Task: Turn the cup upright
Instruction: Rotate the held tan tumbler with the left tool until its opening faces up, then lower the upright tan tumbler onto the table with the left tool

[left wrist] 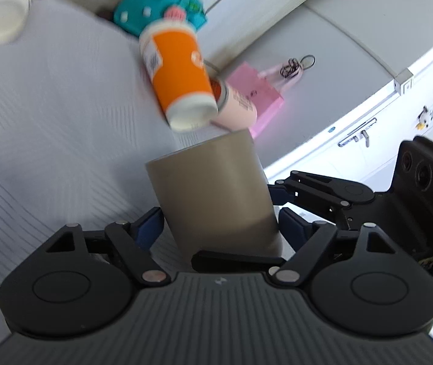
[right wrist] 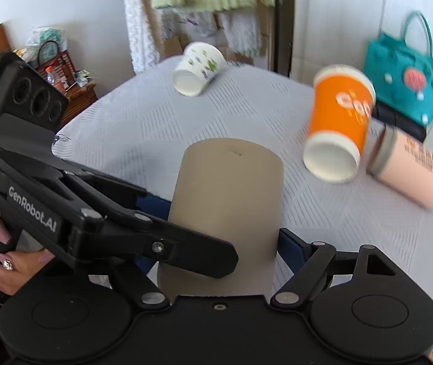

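A plain tan cup (left wrist: 213,194) is held between both grippers above the white ribbed tablecloth (left wrist: 49,121), its closed base pointing away from both cameras; it also shows in the right wrist view (right wrist: 228,200). My left gripper (left wrist: 221,226) is shut on the tan cup near its rim end, blue pads on both sides. My right gripper (right wrist: 216,243) is shut on the same cup from the opposite side. The left gripper's body crosses in front of the cup in the right wrist view.
An orange cup (right wrist: 338,121) lies tipped against a pink tumbler (right wrist: 411,170). A white leaf-print cup (right wrist: 198,68) lies on its side at the far edge. A teal handbag (right wrist: 405,82) stands at the back right. A pink notepad (left wrist: 256,91) lies on the counter.
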`<action>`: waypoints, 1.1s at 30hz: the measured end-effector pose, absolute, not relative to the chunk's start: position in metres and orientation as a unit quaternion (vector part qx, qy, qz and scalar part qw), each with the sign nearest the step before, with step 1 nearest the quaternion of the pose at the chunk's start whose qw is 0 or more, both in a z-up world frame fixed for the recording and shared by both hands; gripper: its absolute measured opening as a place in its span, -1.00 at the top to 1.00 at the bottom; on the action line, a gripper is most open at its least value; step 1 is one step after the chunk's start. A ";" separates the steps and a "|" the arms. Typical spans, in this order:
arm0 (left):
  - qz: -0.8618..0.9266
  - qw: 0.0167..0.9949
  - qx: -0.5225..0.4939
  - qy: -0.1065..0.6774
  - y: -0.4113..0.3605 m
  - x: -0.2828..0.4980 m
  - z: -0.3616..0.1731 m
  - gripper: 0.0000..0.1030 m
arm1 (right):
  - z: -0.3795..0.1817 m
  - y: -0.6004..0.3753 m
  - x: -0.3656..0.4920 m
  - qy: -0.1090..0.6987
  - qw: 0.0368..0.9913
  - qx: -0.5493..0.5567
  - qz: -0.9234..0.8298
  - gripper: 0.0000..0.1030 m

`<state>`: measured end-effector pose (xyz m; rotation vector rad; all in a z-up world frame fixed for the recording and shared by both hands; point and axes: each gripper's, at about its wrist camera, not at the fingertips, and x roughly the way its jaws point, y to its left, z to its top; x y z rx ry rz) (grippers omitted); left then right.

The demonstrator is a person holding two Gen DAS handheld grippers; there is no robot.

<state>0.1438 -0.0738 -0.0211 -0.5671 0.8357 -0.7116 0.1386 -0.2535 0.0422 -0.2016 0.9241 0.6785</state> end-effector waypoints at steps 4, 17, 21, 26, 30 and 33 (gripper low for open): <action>-0.338 0.830 -0.257 0.362 -0.054 0.137 -0.008 -0.39 | 0.048 -0.245 0.143 0.405 0.846 -0.100 0.333 -0.59; -0.305 0.886 -0.176 0.302 -0.028 0.159 0.028 -0.40 | 0.053 -0.214 0.161 0.300 0.880 -0.086 0.357 -0.58; -0.295 0.905 -0.110 0.286 -0.034 0.169 0.036 -0.40 | 0.047 -0.201 0.166 0.246 0.899 -0.111 0.345 -0.59; -0.287 0.905 -0.092 0.300 -0.032 0.183 0.033 -0.39 | 0.036 -0.195 0.178 0.231 0.903 -0.121 0.341 -0.59; -0.275 0.912 -0.072 0.294 -0.035 0.186 0.033 -0.39 | 0.028 -0.200 0.186 0.222 0.907 -0.080 0.349 -0.59; -0.276 0.911 -0.061 0.299 -0.038 0.188 0.029 -0.39 | 0.020 -0.202 0.186 0.216 0.910 -0.061 0.349 -0.59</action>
